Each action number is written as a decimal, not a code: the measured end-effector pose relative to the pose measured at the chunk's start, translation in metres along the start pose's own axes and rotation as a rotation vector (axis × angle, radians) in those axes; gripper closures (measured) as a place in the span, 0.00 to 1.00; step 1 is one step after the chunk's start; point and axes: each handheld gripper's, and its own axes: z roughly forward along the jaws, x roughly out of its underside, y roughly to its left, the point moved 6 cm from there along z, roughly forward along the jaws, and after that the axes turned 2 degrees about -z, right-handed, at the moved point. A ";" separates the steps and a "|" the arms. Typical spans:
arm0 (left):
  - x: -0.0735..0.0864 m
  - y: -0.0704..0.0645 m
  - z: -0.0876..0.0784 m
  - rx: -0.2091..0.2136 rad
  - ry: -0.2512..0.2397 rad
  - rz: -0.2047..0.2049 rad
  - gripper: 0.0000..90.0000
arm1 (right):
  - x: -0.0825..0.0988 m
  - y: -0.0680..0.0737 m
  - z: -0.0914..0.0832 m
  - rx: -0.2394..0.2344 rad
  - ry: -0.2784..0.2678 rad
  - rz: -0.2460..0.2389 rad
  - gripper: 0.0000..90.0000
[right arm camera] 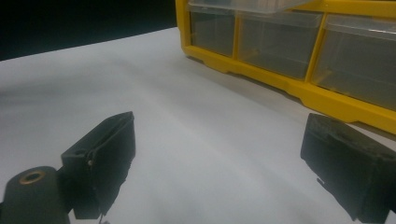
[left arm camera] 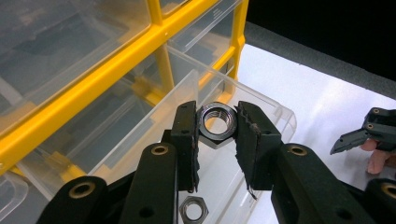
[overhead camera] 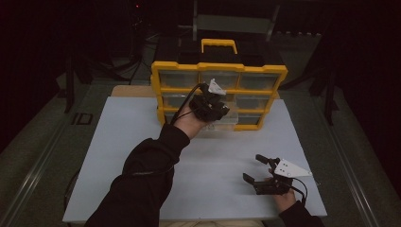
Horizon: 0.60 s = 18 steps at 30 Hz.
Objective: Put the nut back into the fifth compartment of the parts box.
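A steel hex nut [left arm camera: 216, 119] is pinched between the two black jaws of my left gripper [left arm camera: 216, 122], which is shut on it. It hangs over a clear plastic drawer [left arm camera: 261, 100] pulled out from the yellow organizer [left arm camera: 74, 100]. A second hex nut [left arm camera: 194, 208] lies in that drawer below the jaws. From above, the left gripper [overhead camera: 213, 109] is at the organizer's [overhead camera: 218, 67] front, over the pulled-out drawer [overhead camera: 226, 122] in the bottom row. My right gripper [overhead camera: 252, 167] rests low near the table's front right, open, with nothing between its jaws [right arm camera: 219, 133].
The organizer has three rows of clear drawers and a yellow handle [overhead camera: 218, 43] on top. It stands at the back of a white table [overhead camera: 123, 142]. Dark floor surrounds the table. The right gripper [left arm camera: 369, 133] and a fingertip appear at the right in the left gripper view.
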 end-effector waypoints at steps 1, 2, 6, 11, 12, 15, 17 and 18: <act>0.000 0.000 0.001 0.000 0.003 -0.002 0.77 | 0.000 0.000 0.000 0.000 0.000 0.000 0.12; 0.000 0.001 0.002 0.004 0.013 -0.008 0.77 | 0.000 0.000 0.000 0.000 0.001 0.002 0.12; 0.001 0.003 0.007 -0.012 0.046 -0.022 0.77 | 0.000 0.000 -0.001 0.001 0.000 0.003 0.12; 0.003 0.004 0.012 -0.006 0.082 -0.031 0.77 | 0.000 -0.001 -0.001 0.001 0.000 0.003 0.12; 0.003 0.004 0.012 -0.006 0.085 -0.029 0.77 | 0.000 -0.001 -0.001 0.001 -0.001 0.003 0.12; 0.004 0.004 0.013 0.002 0.087 -0.033 0.77 | 0.000 -0.001 -0.001 0.001 0.000 0.004 0.12; 0.004 0.004 0.013 0.011 0.090 -0.029 0.75 | 0.000 -0.001 -0.001 0.002 0.000 0.005 0.12; 0.004 0.005 0.013 0.005 0.080 -0.038 0.69 | 0.000 -0.001 -0.001 0.002 0.000 0.004 0.12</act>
